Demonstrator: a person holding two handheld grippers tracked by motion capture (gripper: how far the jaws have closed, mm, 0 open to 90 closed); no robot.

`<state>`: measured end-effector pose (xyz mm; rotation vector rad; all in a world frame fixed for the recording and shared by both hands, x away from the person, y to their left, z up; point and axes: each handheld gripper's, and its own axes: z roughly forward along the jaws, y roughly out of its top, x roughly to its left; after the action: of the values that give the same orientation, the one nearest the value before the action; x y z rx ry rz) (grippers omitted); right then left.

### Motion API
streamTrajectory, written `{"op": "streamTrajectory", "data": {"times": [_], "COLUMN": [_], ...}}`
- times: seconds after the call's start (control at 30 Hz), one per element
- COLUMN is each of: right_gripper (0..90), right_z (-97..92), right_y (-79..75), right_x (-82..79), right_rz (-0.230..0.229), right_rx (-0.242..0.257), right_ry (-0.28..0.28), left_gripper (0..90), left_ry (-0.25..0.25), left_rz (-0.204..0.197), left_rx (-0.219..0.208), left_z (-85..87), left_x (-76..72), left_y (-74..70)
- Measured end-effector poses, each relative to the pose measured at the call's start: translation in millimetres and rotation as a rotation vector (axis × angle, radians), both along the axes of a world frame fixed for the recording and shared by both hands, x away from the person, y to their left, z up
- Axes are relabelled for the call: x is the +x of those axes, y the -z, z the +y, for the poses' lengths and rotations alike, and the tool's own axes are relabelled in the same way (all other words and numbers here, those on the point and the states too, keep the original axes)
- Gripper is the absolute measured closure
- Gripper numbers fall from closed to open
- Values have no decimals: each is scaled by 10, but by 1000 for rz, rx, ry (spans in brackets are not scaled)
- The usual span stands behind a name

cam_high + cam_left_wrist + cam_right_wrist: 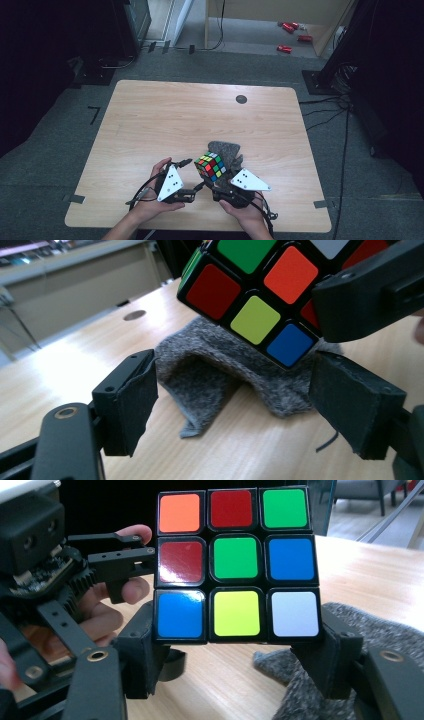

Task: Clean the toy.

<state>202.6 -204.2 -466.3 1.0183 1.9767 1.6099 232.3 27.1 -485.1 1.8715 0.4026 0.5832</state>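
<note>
1. Puzzle cube (211, 166): multicoloured, three by three, held up off the desk (165, 120) in the front-right part of the top, tilted so one corner points down. In the right gripper view the face toward the camera reads orange, red, green; dark red, green, blue; blue, yellow, white.
2. Right claw (235, 652): clenched on the puzzle cube, one pad pressed on each side of its lowest row. The hand holding it sits close to the front desk edge.
3. Left claw (196, 173): released, nothing between the pads. It lies just left of the cube, apart from it, jaws pointing toward it. In the left gripper view the cube hangs above and beyond the open jaws.
4. Grey cloth (226, 150): crumpled felt-like piece lying on the desk directly behind and under the cube, one fold standing up.
5. Desk: light wood, rounded corners, with a dark round cap (241, 99) near the far edge. The left half and the whole far half are bare wood.
6. Surroundings: grey carpet on all sides; red cans (291, 36) on the floor well beyond the far edge.
</note>
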Motion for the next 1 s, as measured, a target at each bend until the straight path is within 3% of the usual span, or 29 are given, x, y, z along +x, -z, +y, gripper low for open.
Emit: {"op": "streamTrajectory", "data": {"times": [0.17, 0.43, 0.6, 0.8, 1.0], "right_gripper": [345, 345, 344, 344, 323], "right_z": [26, 88, 142, 138, 109], "right_y": [11, 34, 37, 29, 18], "right_x": [-2, -14, -27, -4, 13], "right_rz": [39, 74, 96, 147, 168], "right_rx": [18, 22, 24, 74, 99], "right_ry": [-28, -56, -80, -97, -93], "left_gripper": [207, 191, 209, 277, 343], "left_ry": [-13, -8, 11, 26, 54], "left_rz": [-94, -155, -186, -218, -212], "left_rx": [-5, 11, 11, 2, 6], "left_z": [-19, -67, -74, -61, -69], "left_x": [-11, -41, -70, -93, -101], "left_y": [46, 86, 91, 77, 82]}}
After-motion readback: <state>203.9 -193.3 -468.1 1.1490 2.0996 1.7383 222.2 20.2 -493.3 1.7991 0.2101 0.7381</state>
